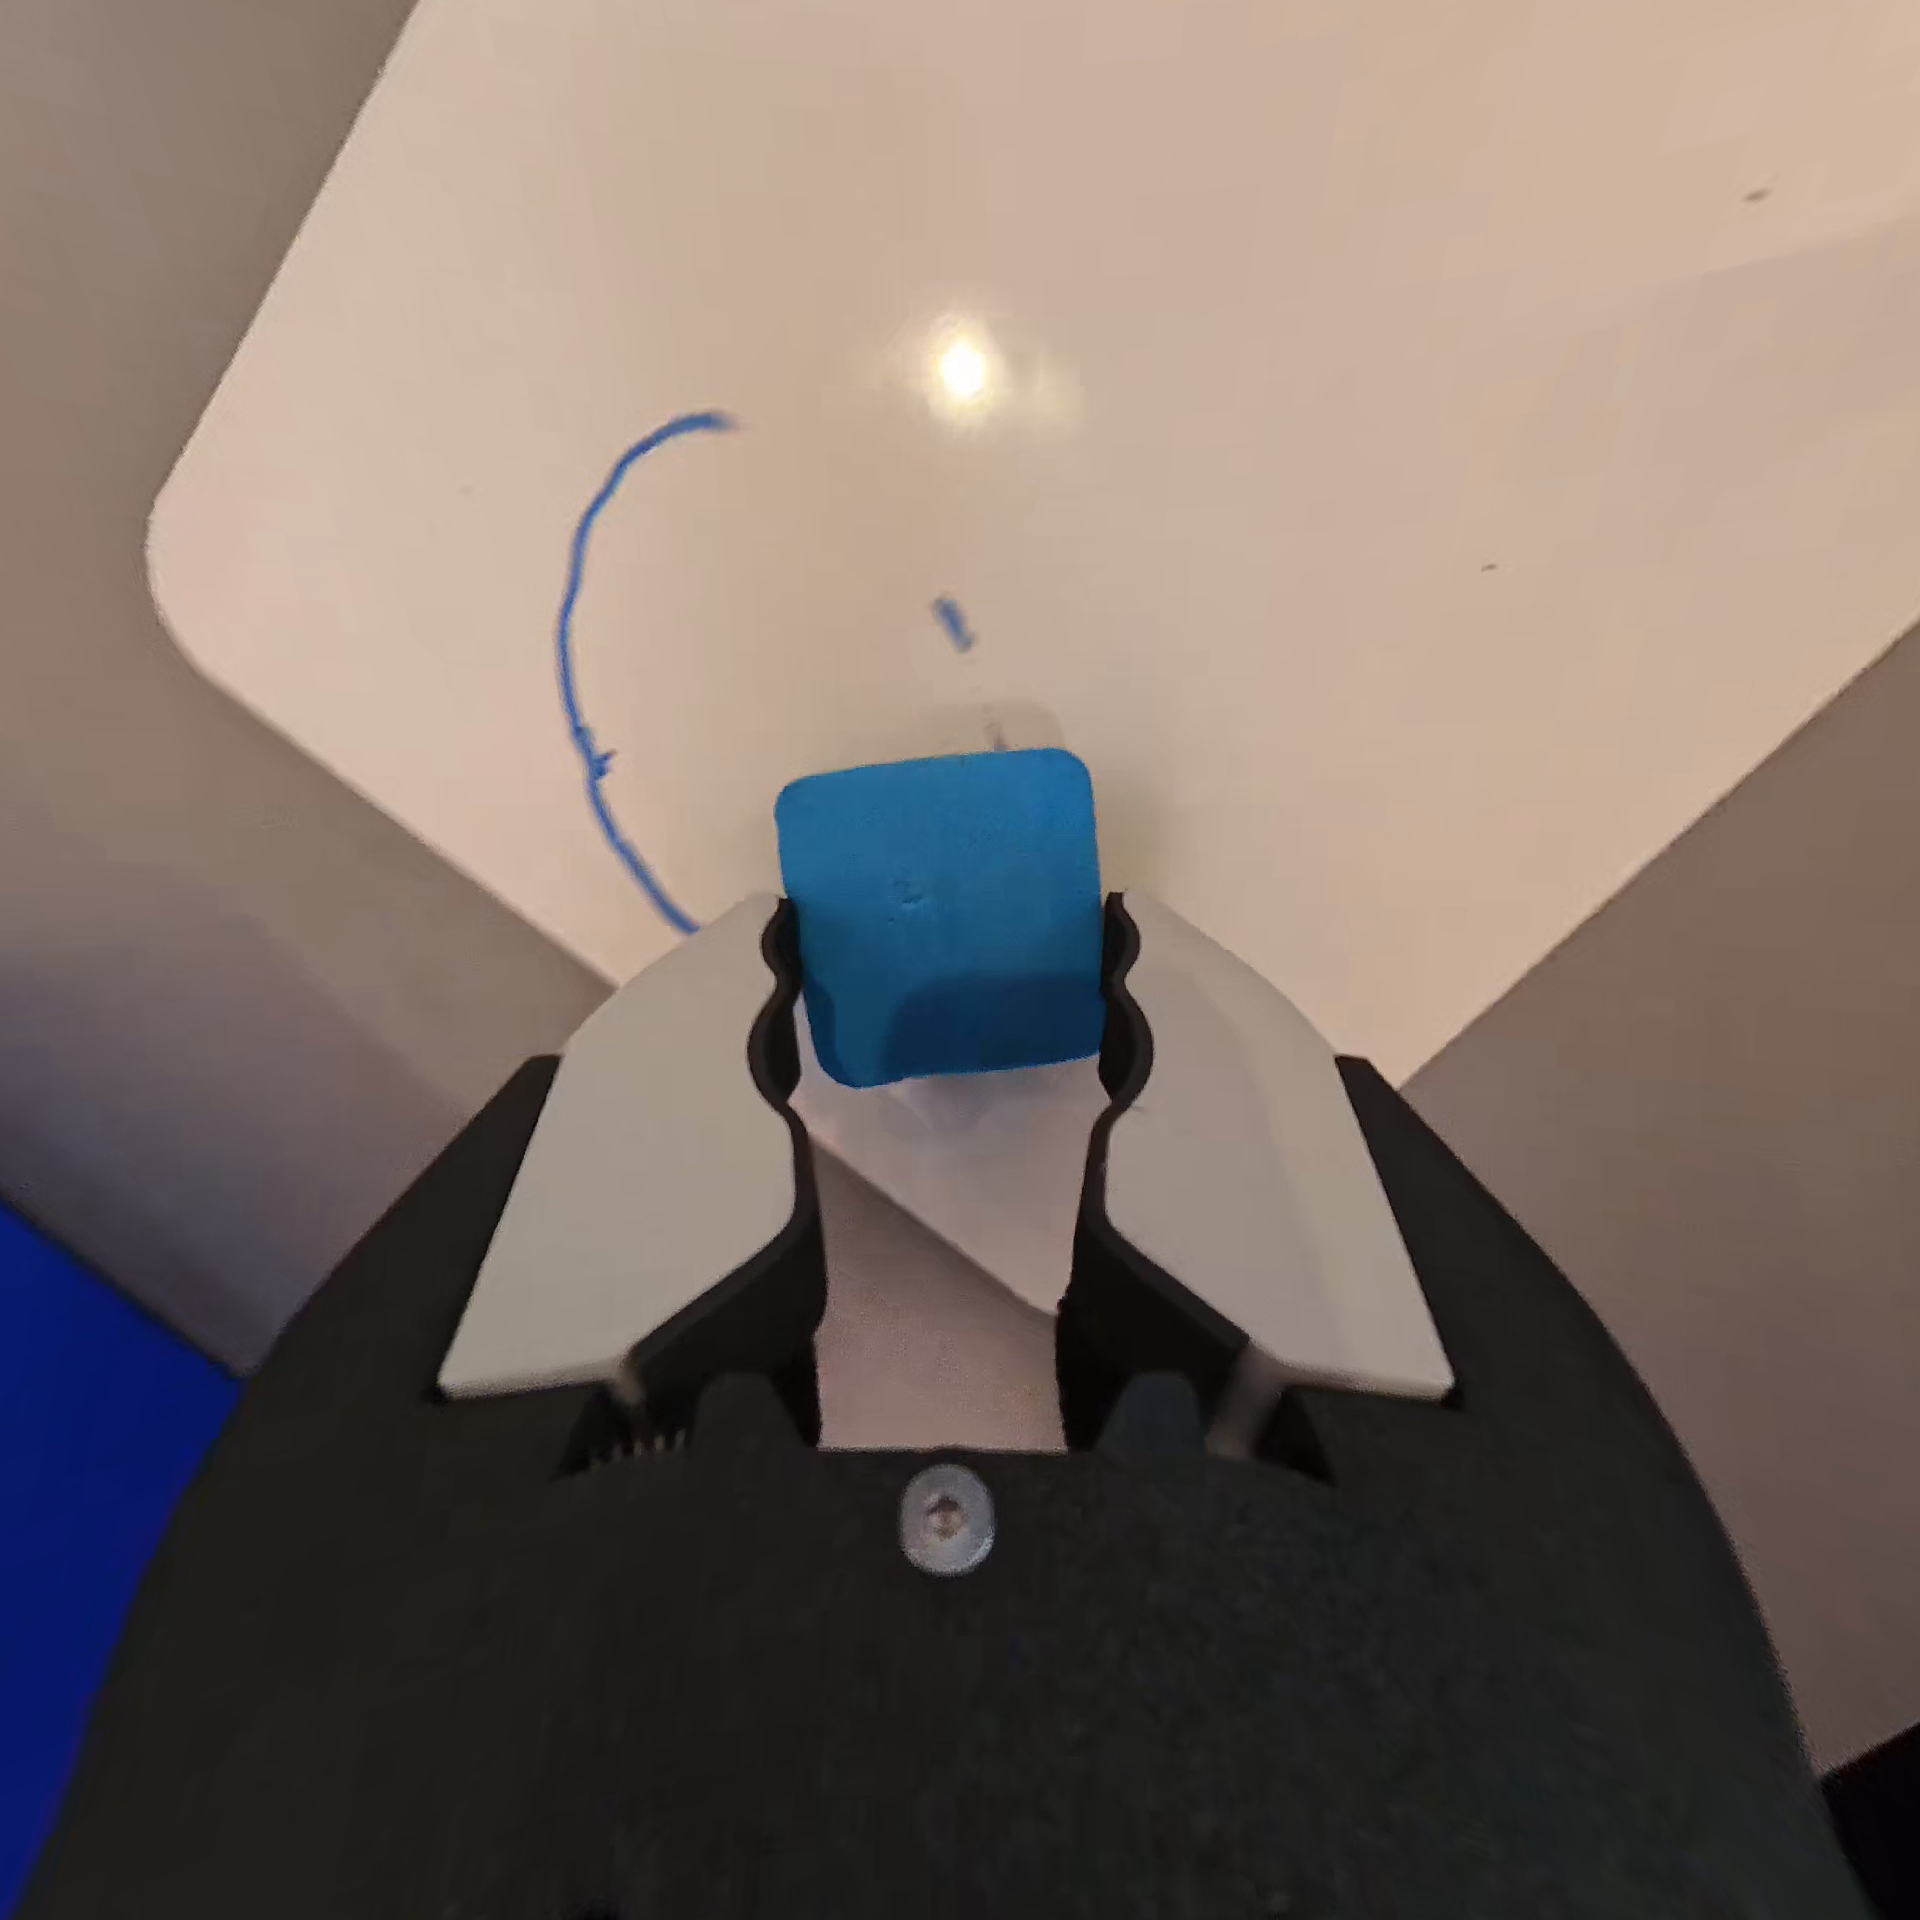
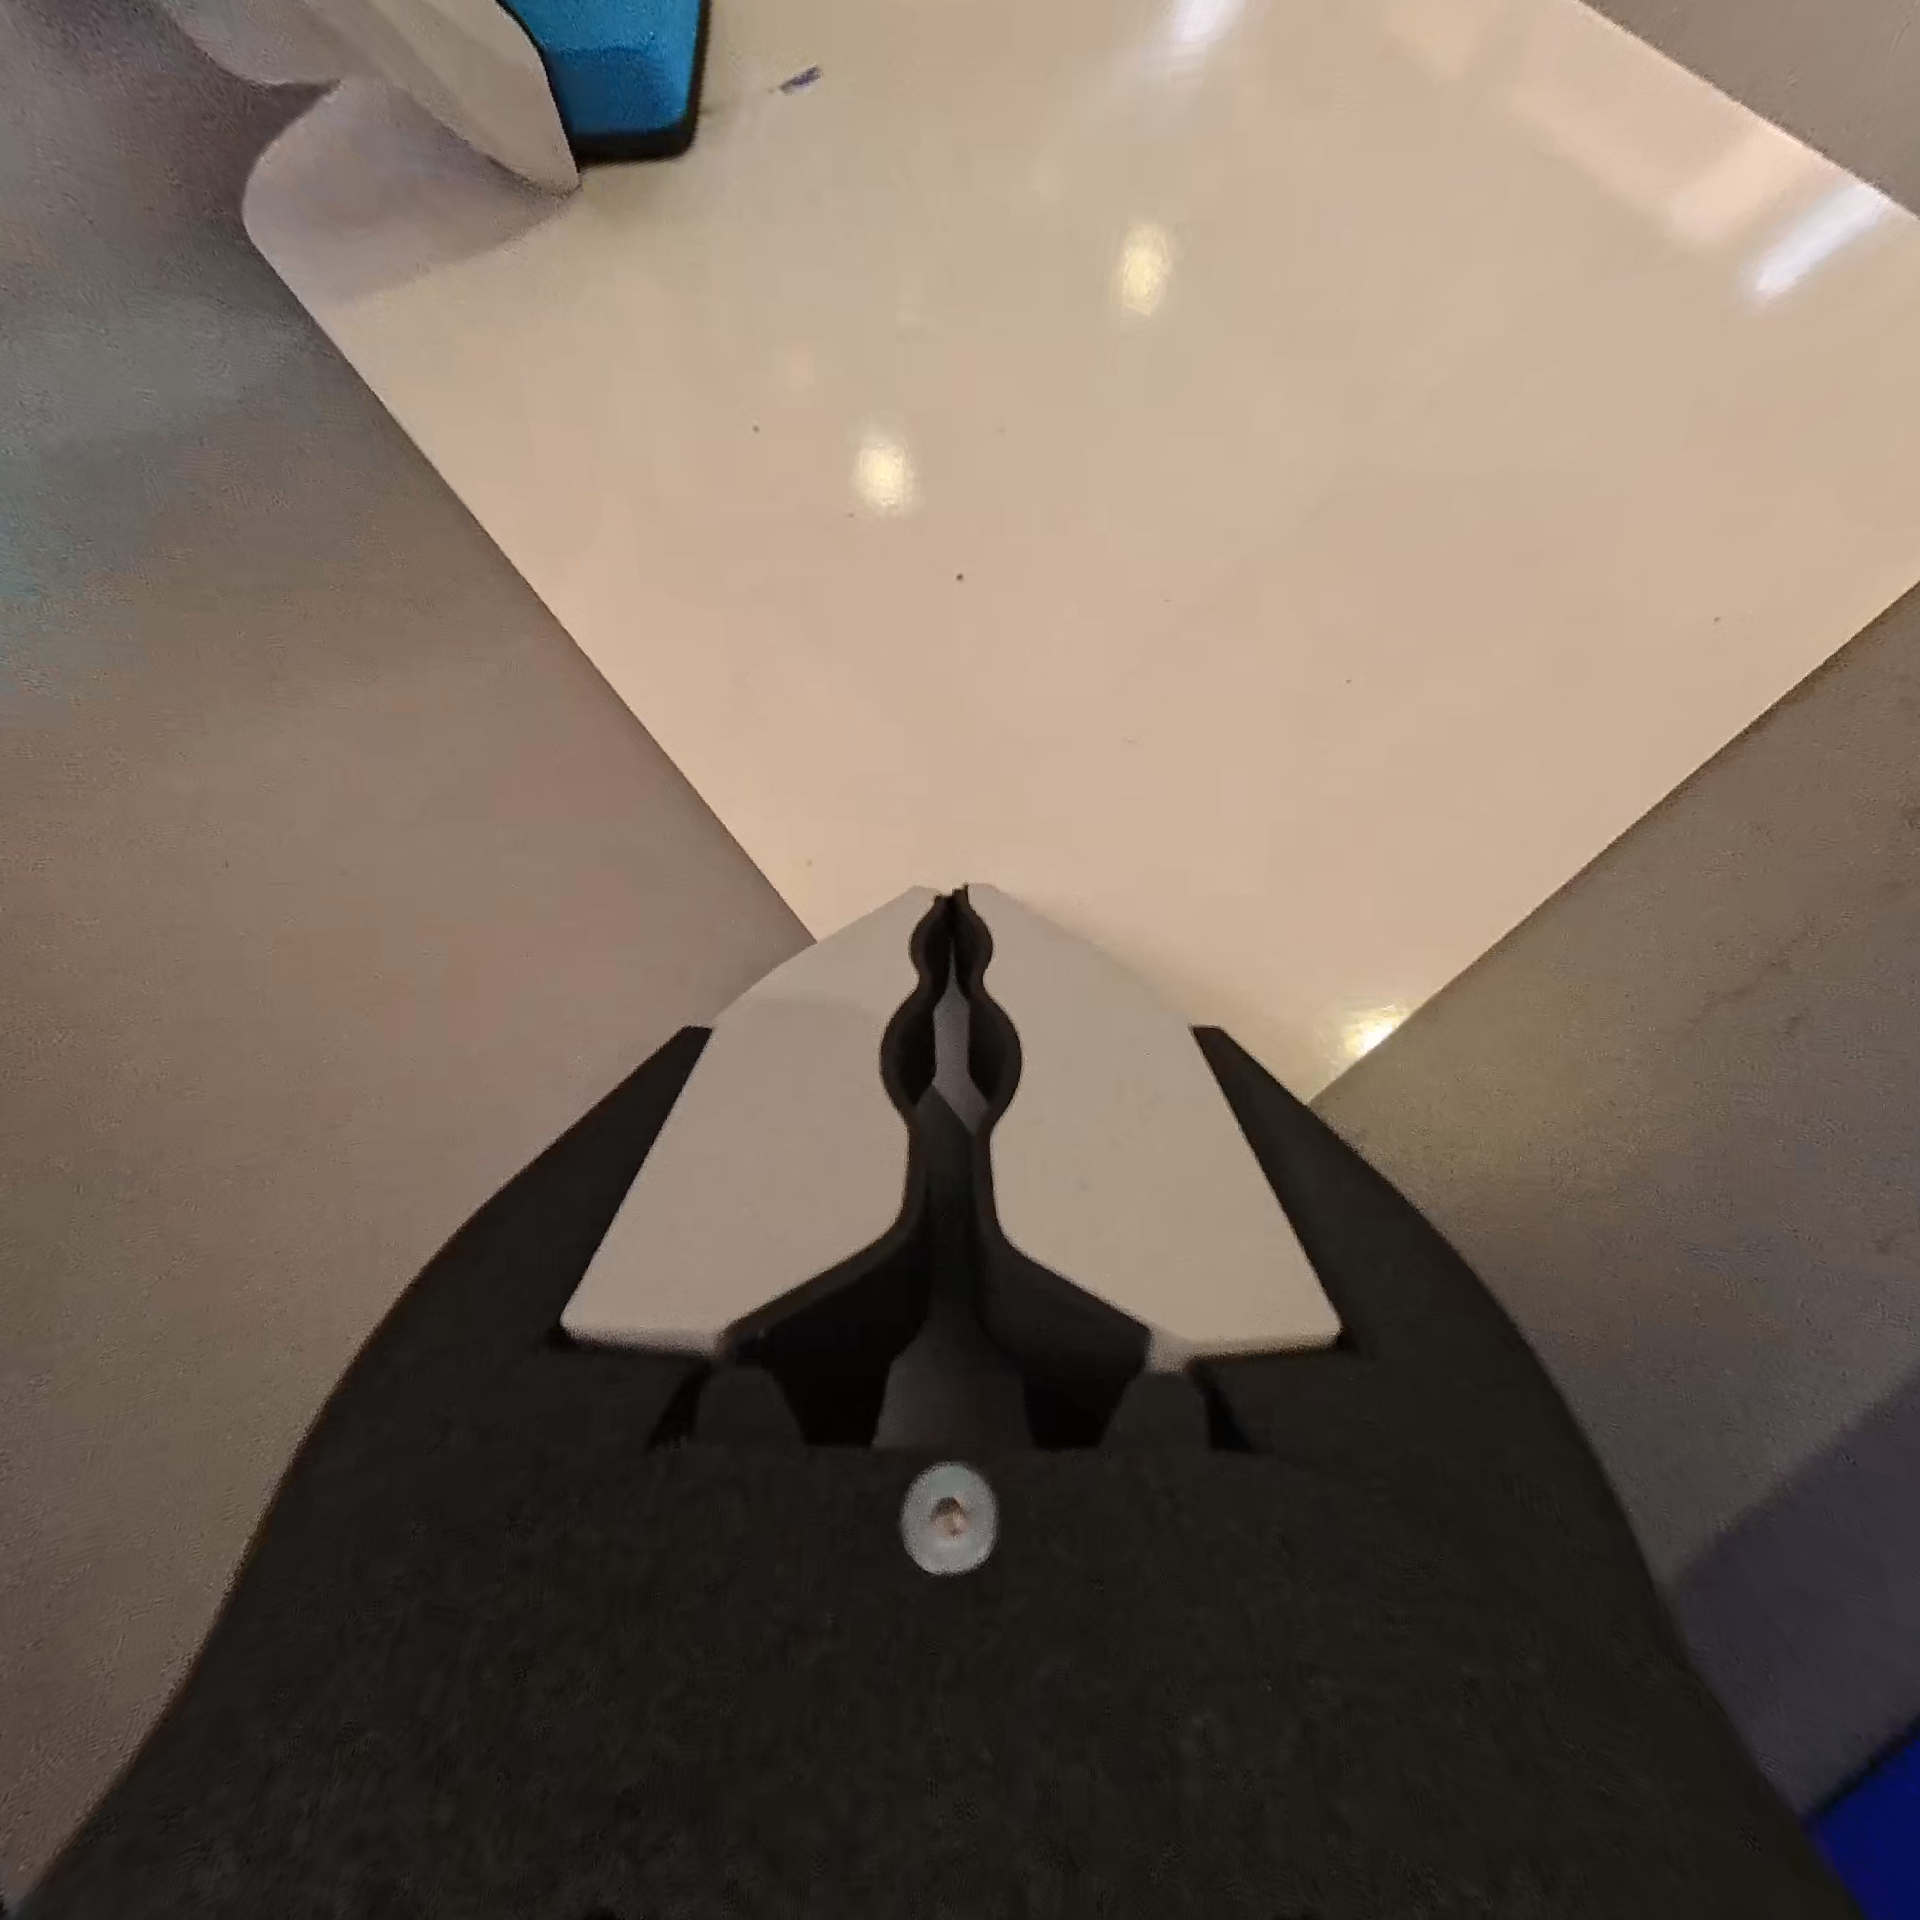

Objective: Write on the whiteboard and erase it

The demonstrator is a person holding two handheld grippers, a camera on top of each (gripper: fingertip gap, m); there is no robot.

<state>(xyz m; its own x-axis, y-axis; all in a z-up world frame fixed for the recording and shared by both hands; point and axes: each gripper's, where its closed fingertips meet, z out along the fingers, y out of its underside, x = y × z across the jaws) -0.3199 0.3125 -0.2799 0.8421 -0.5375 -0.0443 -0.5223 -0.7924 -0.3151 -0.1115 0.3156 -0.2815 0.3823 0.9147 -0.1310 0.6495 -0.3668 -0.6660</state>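
Note:
A white whiteboard (image 1: 1299, 468) lies flat on a grey table. My left gripper (image 1: 943, 920) is shut on a blue eraser (image 1: 940, 904) and holds it down on the board. A curved blue marker line (image 1: 582, 665) and a short blue mark (image 1: 951, 623) remain on the board to the left of and beyond the eraser. In the right wrist view the same whiteboard (image 2: 1091, 520) fills the middle. My right gripper (image 2: 954, 894) is shut and empty, with its tips over the board's near corner. The eraser (image 2: 623, 73) and a finger of the left gripper (image 2: 488, 94) show at the top left.
The grey table (image 1: 156, 208) surrounds the board on all sides and also shows in the right wrist view (image 2: 260, 831). A bright blue surface (image 1: 73, 1455) lies at the table's lower left edge, and a blue patch (image 2: 1870, 1756) shows at the lower right.

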